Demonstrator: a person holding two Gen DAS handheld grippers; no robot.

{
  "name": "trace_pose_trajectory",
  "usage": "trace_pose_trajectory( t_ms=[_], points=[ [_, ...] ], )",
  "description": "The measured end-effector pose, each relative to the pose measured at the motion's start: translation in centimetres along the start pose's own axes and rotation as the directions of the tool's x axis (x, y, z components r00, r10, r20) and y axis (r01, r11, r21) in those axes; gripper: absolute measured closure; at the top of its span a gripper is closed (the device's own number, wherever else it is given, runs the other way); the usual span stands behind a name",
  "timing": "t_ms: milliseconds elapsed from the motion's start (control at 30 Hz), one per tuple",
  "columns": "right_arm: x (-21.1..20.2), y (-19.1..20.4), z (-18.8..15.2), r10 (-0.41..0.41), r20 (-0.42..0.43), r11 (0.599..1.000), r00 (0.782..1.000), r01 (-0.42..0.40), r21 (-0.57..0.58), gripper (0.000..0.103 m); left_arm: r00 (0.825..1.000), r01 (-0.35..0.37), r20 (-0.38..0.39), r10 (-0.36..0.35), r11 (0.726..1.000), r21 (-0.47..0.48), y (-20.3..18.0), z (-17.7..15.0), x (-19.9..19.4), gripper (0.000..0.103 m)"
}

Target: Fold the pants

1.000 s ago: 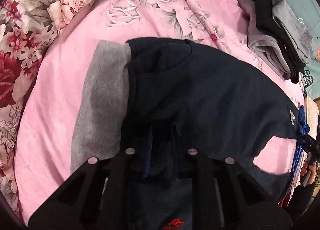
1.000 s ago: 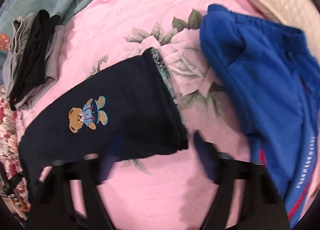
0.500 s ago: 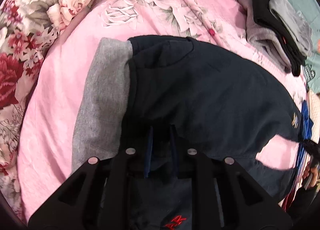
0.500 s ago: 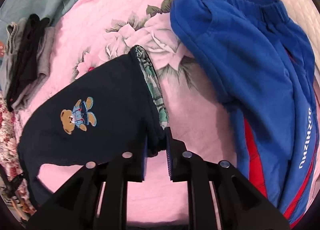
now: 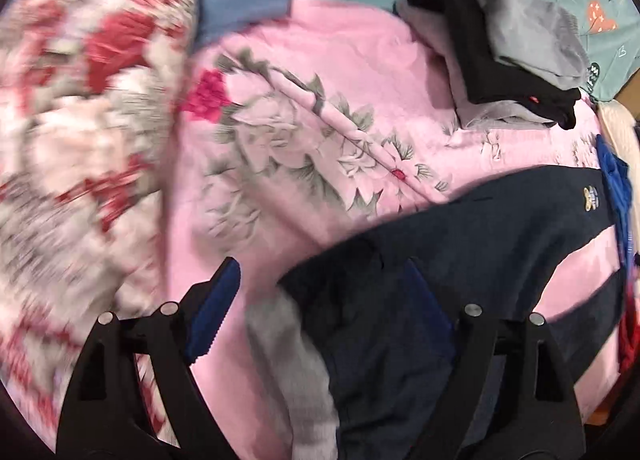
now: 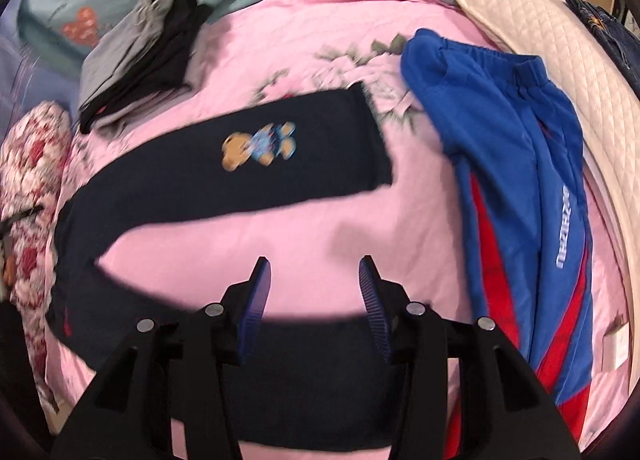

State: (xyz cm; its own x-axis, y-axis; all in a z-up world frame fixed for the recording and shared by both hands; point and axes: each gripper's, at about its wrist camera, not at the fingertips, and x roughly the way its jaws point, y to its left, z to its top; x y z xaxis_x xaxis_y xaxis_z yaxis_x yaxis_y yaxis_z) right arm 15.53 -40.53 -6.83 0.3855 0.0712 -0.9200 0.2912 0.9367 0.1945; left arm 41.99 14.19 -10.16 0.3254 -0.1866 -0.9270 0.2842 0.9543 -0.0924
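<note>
The dark navy pants with a teddy bear patch lie on the pink bedspread, bent into a U shape, one leg far and one near. In the left wrist view the pants show their grey waistband at the bottom. My left gripper is open and empty, its fingers on either side of the waistband end. My right gripper is open and empty above bare pink spread between the two legs.
A stack of folded grey and black clothes lies at the far side. Blue and red track pants lie to the right. A floral quilt is bunched at the left. A cream quilted pad is at the far right.
Both grippers have let go of the navy pants and opened. Both have pulled back and the views have tilted up. The pants now lie with one leg laid out.
</note>
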Motion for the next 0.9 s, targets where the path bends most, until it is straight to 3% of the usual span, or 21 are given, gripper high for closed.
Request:
trace_pose_trajectory(
  t_ms=[67, 233, 333, 367, 400, 433, 500, 533, 567, 600, 700, 900],
  points=[
    [-0.6, 1.3, -0.8, -0.016, 0.001, 0.999, 1.000, 0.016, -0.030, 0.056, 0.998, 0.053, -0.036, -0.051, 0.998, 0.039, 0.3, 0.4, 1.7, 0.018],
    [-1.7, 5.7, -0.3, -0.024, 0.027, 0.988, 0.999, 0.028, -0.154, 0.056, 0.988, 0.096, -0.131, -0.084, 0.992, 0.088, 1.2, 0.3, 5.9, 0.018],
    [-1.2, 10.7, 1.8, 0.019, 0.038, 0.956, 0.999, -0.007, -0.295, 0.056, 0.988, 0.123, -0.108, -0.112, 0.987, 0.101, 1.2, -0.2, 6.3, 0.019],
    [-0.6, 12.4, 2.6, 0.042, 0.026, 0.938, 0.999, -0.030, -0.344, 0.056, 0.990, 0.121, -0.093, -0.109, 0.982, 0.142, 0.6, -0.7, 6.2, 0.023],
    [0.0, 14.1, 3.5, 0.062, 0.016, 0.918, 0.998, -0.051, -0.393, 0.056, 0.991, 0.118, -0.087, -0.103, 0.975, 0.188, -0.2, -1.2, 6.1, 0.035],
    [0.7, 16.4, 4.5, 0.090, 0.001, 0.887, 0.996, -0.079, -0.455, 0.056, 0.991, 0.117, -0.088, -0.099, 0.966, 0.230, -0.9, -1.7, 5.9, 0.042],
    [3.0, 21.6, 6.7, 0.164, -0.072, 0.797, 0.984, -0.175, -0.578, 0.056, 0.989, 0.133, -0.097, -0.109, 0.951, 0.280, -1.9, -2.6, 5.6, 0.071],
    [4.0, 23.9, 7.5, 0.182, -0.093, 0.753, 0.979, -0.200, -0.627, 0.056, 0.986, 0.153, -0.106, -0.127, 0.945, 0.289, -2.2, -3.0, 5.4, 0.078],
    [4.8, 25.5, 8.1, 0.192, -0.109, 0.722, 0.975, -0.215, -0.658, 0.055, 0.987, 0.154, -0.099, -0.130, 0.942, 0.298, -2.4, -3.3, 5.1, 0.081],
    [6.3, 28.3, 9.0, 0.210, -0.144, 0.661, 0.967, -0.249, -0.708, 0.054, 0.990, 0.141, -0.075, -0.123, 0.940, 0.311, -2.7, -3.6, 4.7, 0.083],
    [10.4, 33.3, 11.0, 0.205, -0.207, 0.559, 0.957, -0.288, -0.778, 0.049, 0.993, 0.113, 0.005, -0.121, 0.939, 0.325, -3.2, -4.1, 3.1, 0.084],
    [17.2, 37.8, 12.9, 0.109, -0.246, 0.454, 0.963, -0.268, -0.849, 0.049, 0.991, 0.106, 0.036, -0.125, 0.938, 0.329, -3.6, -4.4, 1.7, 0.084]
  ],
)
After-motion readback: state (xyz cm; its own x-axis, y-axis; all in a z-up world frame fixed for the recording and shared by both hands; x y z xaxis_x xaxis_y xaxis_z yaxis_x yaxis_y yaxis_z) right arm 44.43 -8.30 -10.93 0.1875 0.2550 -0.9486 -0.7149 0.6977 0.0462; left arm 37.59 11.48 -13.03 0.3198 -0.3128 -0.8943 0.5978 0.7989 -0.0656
